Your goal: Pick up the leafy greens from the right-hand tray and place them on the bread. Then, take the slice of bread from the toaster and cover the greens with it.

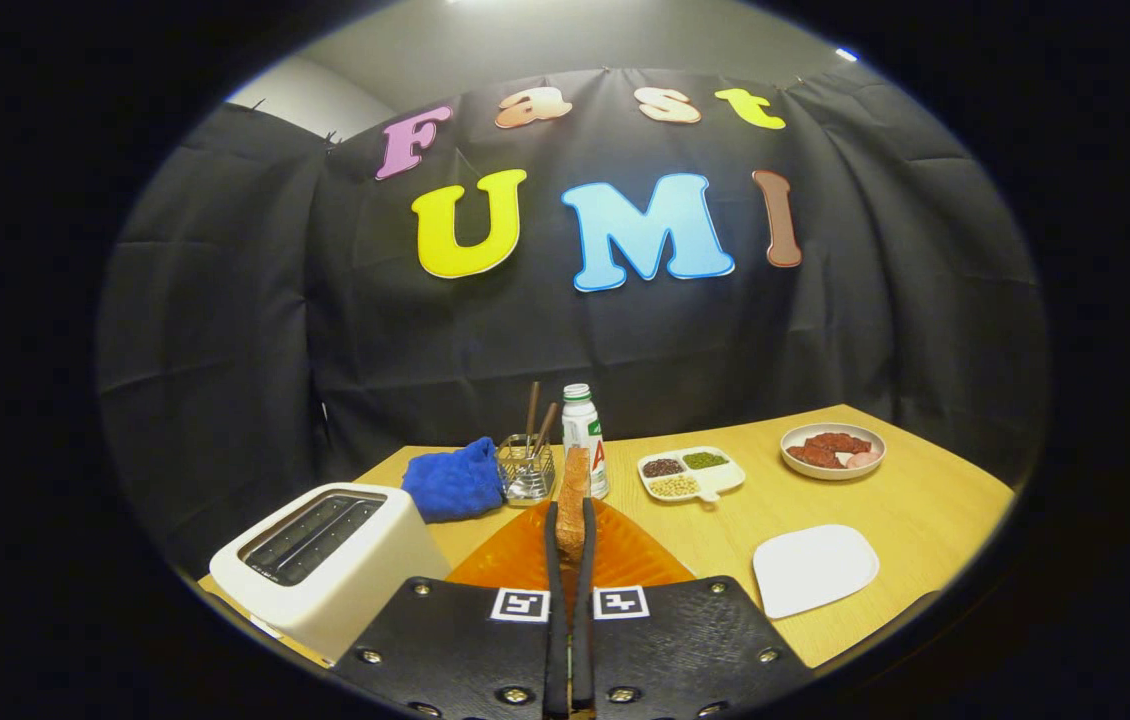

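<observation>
Wooden table before black cloth wall; tool clamping upright bread slice, seemingly above orange plate.

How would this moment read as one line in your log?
gripper: shut on bread slice, held upright | below: orange plate | toaster: slots empty | white tray: bare

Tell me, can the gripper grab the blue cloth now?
Probably not yet: the gripper is shut on the bread, so its fingers are full. The blue cloth lies beyond, next to the toaster.
</observation>
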